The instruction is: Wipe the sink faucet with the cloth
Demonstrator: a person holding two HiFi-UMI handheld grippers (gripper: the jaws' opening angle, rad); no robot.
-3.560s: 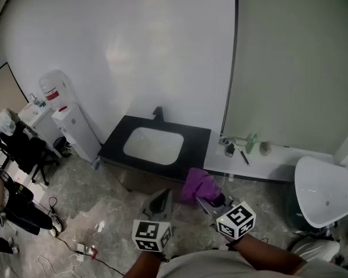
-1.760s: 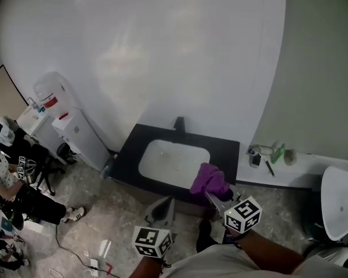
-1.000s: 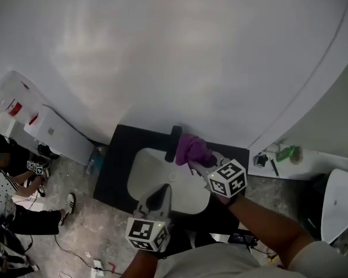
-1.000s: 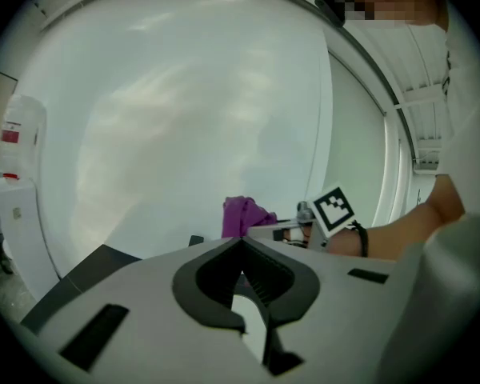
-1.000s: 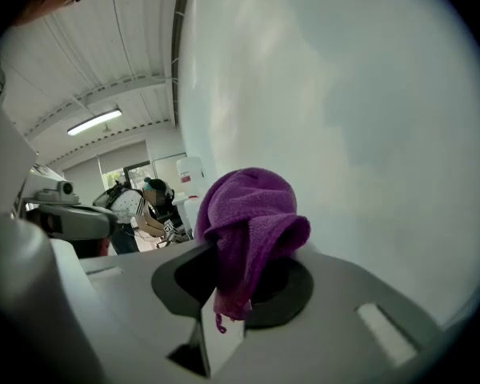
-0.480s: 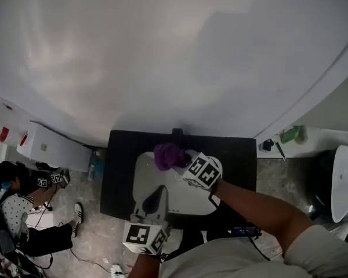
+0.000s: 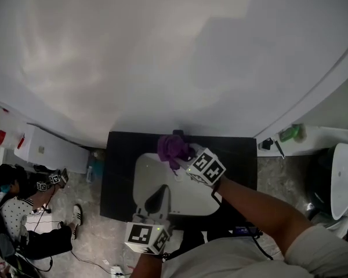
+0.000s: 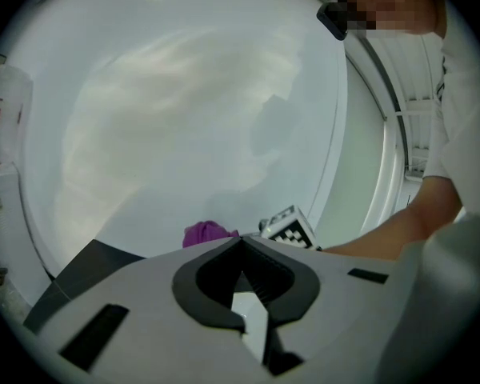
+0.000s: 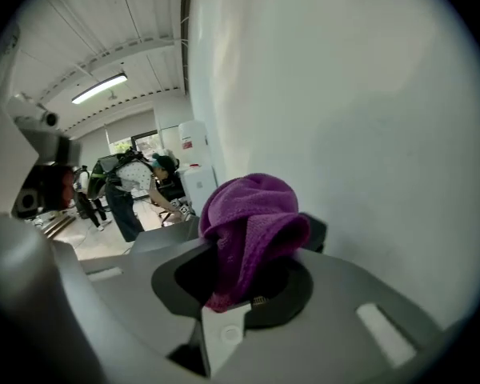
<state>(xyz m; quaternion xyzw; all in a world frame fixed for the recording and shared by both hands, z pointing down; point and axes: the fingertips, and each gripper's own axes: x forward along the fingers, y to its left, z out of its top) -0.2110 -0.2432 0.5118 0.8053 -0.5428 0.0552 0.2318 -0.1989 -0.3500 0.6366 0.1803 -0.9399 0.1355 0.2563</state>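
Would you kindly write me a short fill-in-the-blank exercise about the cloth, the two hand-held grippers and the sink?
The right hand-held gripper is shut on a ____ cloth.
The left hand-held gripper, jaws together, holds ____.
The white sink sits in a ____ countertop.
Missing words: purple; nothing; black.

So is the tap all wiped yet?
Not yet, it seems. Done: the purple cloth is picked up, clamped in the right gripper. In hand: it's right at the black faucet. Left: the rubbing itself; the left gripper hangs shut, empty.
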